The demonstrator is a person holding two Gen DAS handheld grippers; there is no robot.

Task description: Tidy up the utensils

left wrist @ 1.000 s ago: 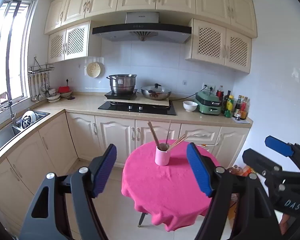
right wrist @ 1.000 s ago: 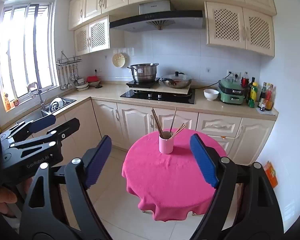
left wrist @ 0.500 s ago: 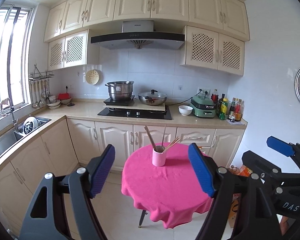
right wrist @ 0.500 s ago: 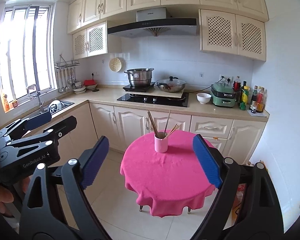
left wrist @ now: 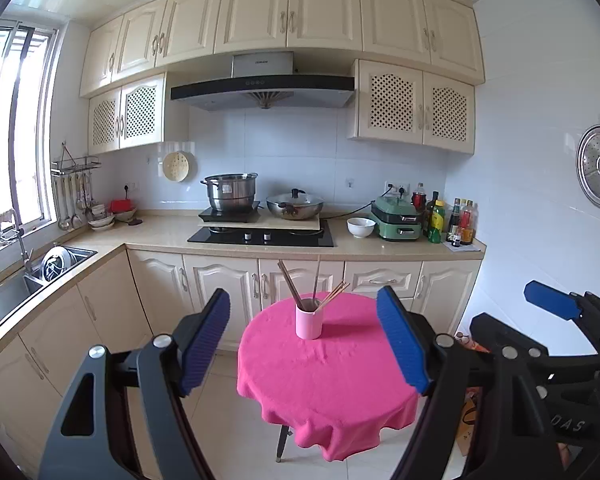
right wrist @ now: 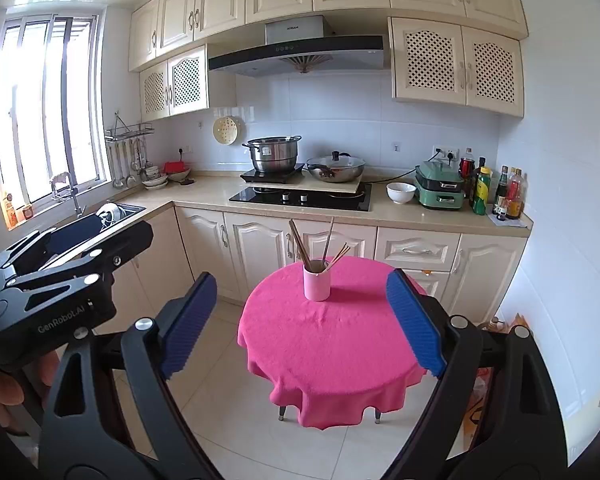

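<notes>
Both grippers, left gripper (left wrist: 303, 346) and right gripper (right wrist: 302, 324), hang wide apart, holding nothing; we should check chopsticks (right wrist: 300, 245) sit snug inside pink cup (right wrist: 317, 285).

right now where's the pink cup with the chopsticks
The pink cup stands upright near the far edge of the round table, centred in both wrist views, in front of the cabinets below the stove.

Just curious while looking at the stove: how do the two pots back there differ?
The steel pot is tall, straight-sided and has no lid on; the pan beside it is wide, shallow and covered by a lid with a dark knob. Both are shiny metal and sit on the raised board.
</notes>
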